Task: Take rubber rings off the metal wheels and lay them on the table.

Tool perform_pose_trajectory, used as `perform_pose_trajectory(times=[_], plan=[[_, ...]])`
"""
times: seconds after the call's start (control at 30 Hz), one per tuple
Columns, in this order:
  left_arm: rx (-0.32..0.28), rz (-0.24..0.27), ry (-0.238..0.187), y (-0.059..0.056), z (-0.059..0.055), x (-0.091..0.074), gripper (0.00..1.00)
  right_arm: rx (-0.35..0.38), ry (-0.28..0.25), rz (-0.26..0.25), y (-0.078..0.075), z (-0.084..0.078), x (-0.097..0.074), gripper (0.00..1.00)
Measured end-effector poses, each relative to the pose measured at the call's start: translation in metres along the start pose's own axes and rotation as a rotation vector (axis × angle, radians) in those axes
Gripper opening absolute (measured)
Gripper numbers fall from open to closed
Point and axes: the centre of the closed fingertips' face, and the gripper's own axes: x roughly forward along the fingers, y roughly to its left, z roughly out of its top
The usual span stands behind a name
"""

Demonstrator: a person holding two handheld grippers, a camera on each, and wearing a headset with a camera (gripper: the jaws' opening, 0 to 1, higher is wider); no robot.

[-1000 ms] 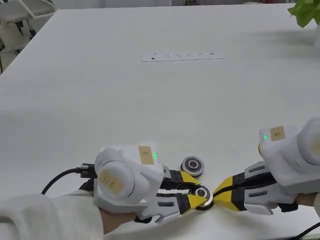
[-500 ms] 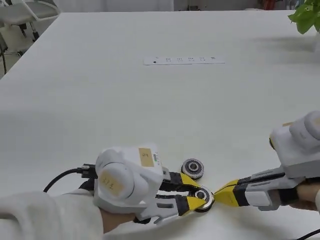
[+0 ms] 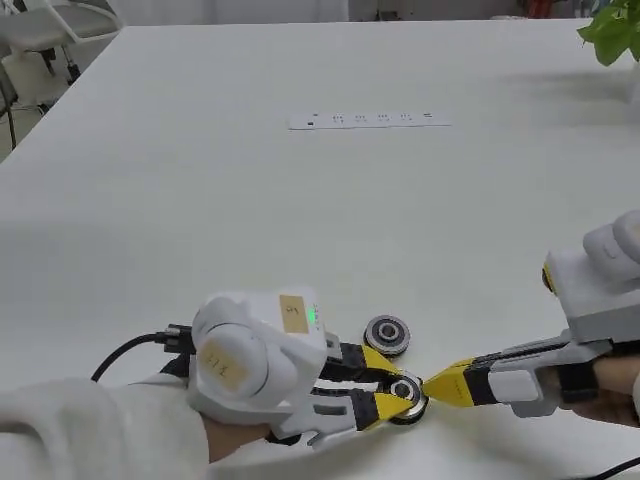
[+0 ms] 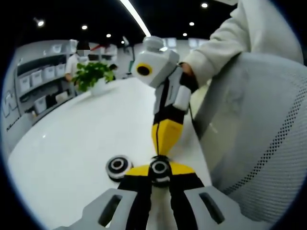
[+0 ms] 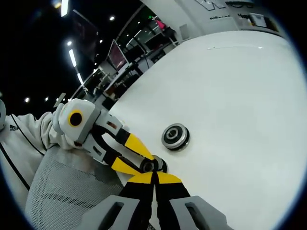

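Observation:
My left gripper (image 3: 398, 392) lies low on the white table (image 3: 300, 220) and is shut on a small metal wheel (image 3: 405, 390) with a black rubber ring. The right gripper (image 3: 432, 384) comes in from the right, its yellow tips pressed together on that wheel's ring at its right edge. In the left gripper view the clamped wheel (image 4: 159, 168) sits between my yellow jaws, and the right gripper (image 4: 162, 152) points down onto it. In the right gripper view the wheel (image 5: 153, 165) lies just past my shut tips. A second wheel (image 3: 386, 334) rests flat just behind.
A white strip with small markings (image 3: 368, 120) lies mid-table, far from the work. A green plant (image 3: 612, 25) stands at the far right corner and a white chair (image 3: 50, 20) beyond the far left. A black cable (image 3: 125, 352) trails from the left gripper.
The right gripper's jaws have come together at the wheel's edge, and its body has swung out to the right and lower. The left gripper and both wheels have stayed put.

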Motion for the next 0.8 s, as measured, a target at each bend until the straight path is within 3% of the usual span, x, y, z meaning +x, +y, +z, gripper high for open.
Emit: perform_pose_trajectory(times=[0.8], plan=[[-0.009,-0.003,-0.012,-0.0018,-0.0004,-0.0012,0.14,-0.006,0.0,0.016,0.0033,0.0013,-0.0005,0.0]])
